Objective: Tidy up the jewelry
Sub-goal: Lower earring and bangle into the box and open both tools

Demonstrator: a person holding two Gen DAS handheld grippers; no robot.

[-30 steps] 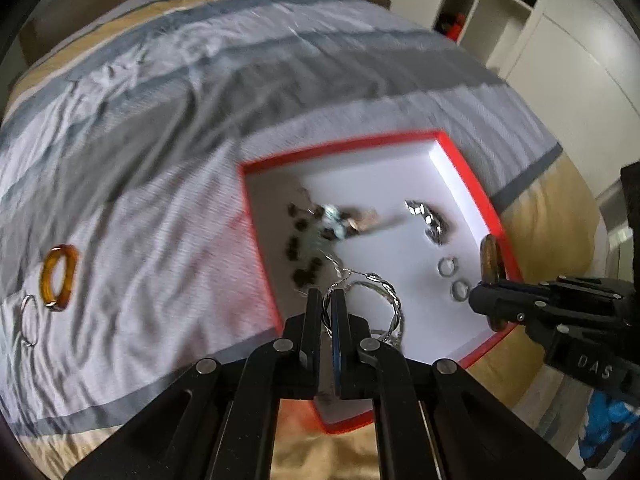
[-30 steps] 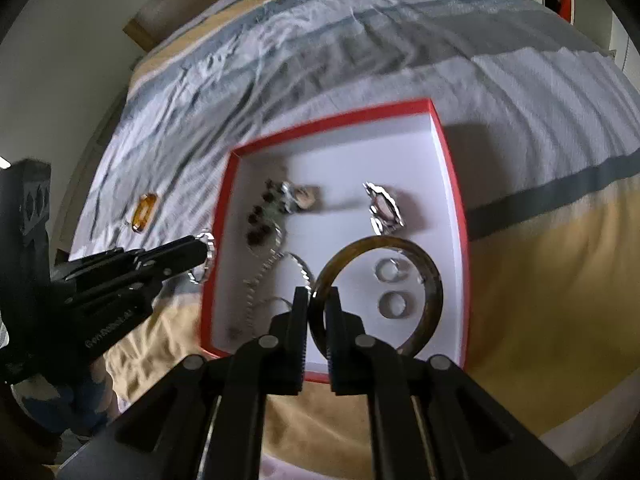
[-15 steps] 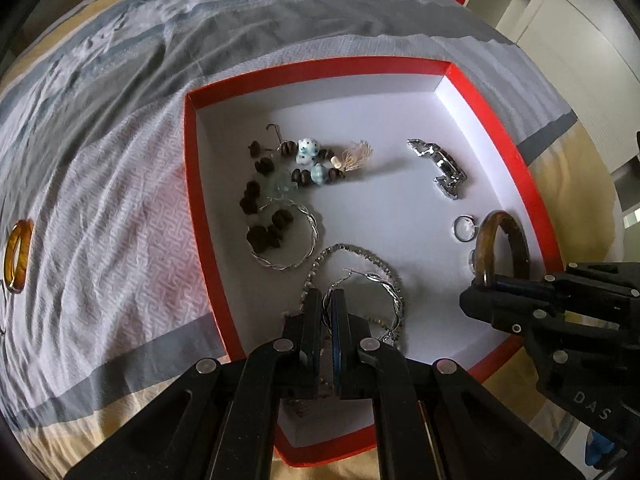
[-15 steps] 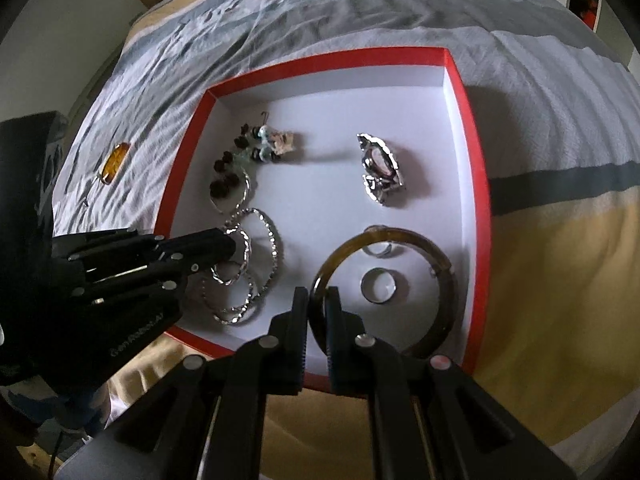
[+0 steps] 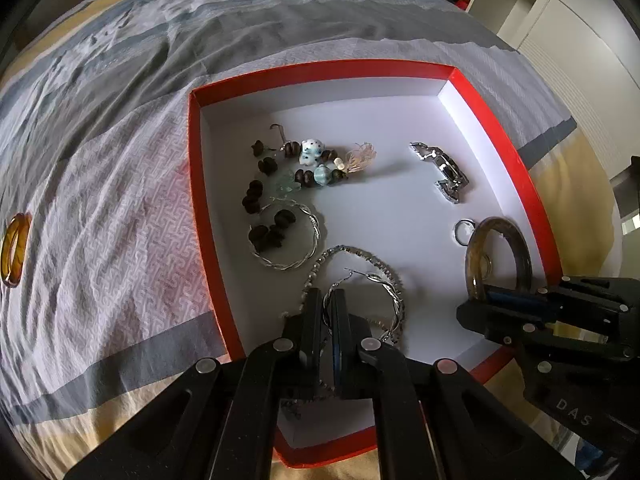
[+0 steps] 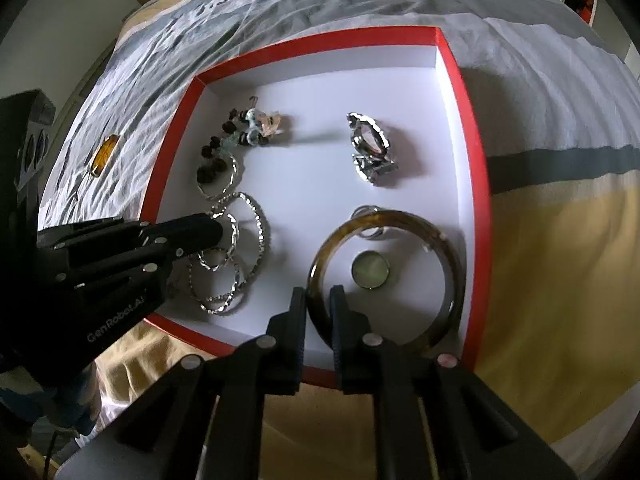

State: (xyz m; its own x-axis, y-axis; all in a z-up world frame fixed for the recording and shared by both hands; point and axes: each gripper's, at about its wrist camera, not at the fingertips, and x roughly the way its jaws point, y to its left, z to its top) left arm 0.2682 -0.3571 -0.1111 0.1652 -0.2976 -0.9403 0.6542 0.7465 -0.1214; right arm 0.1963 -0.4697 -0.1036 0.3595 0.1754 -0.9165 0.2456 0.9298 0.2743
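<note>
Right hand-held gripper [image 6: 318, 300] just easing open around brown bangle [image 6: 440, 240], left hand-held gripper [image 5: 326, 308] pinching silver hoop [image 5: 394, 292], possibly snagging neighbouring chains.

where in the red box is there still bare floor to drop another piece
The far strip of the red box along its back wall is bare, as is the middle lane between the beaded earrings and the silver brooch. The near left is crowded with silver hoops; the near right holds the brown bangle and rings.
</note>
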